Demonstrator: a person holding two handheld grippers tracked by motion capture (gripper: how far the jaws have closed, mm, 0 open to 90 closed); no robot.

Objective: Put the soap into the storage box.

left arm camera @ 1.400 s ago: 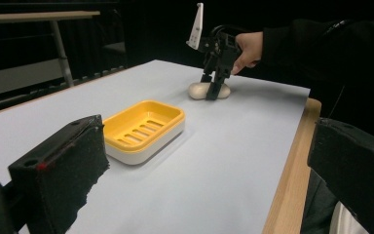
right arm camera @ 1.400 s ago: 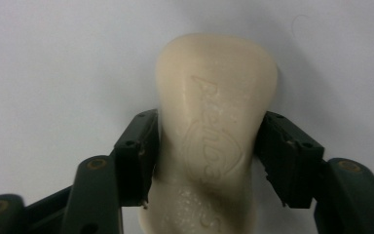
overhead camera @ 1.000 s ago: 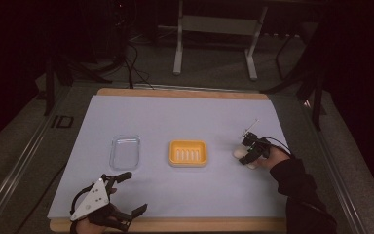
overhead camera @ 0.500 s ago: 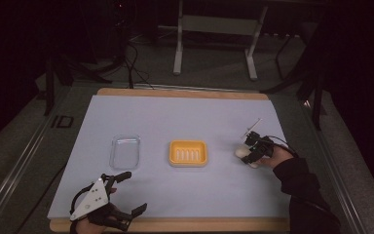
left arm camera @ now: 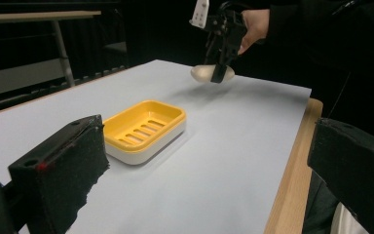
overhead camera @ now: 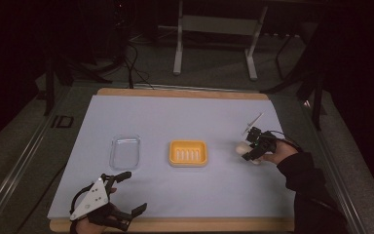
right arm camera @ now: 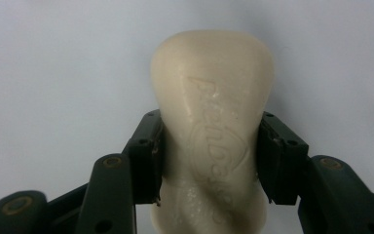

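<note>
Right gripper (overhead camera: 251, 148) has its jaws clamped on the sides of a cream oval soap bar (right arm camera: 213, 122), held just above the pale blue surface (overhead camera: 175, 117) at its right side. The yellow slotted plastic soap dish (overhead camera: 188, 153) sits empty mid-surface; soap not yet placed. Left gripper (overhead camera: 121, 195) idle, jaws wide apart, nothing between them. Clear plastic lid (overhead camera: 125, 151) lies left of the dish.

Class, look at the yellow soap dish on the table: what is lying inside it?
Nothing lies in the soap dish; its slotted floor shows bare. What is beneath the slots is hidden. The soap bar sits clamped in the right gripper.
</note>
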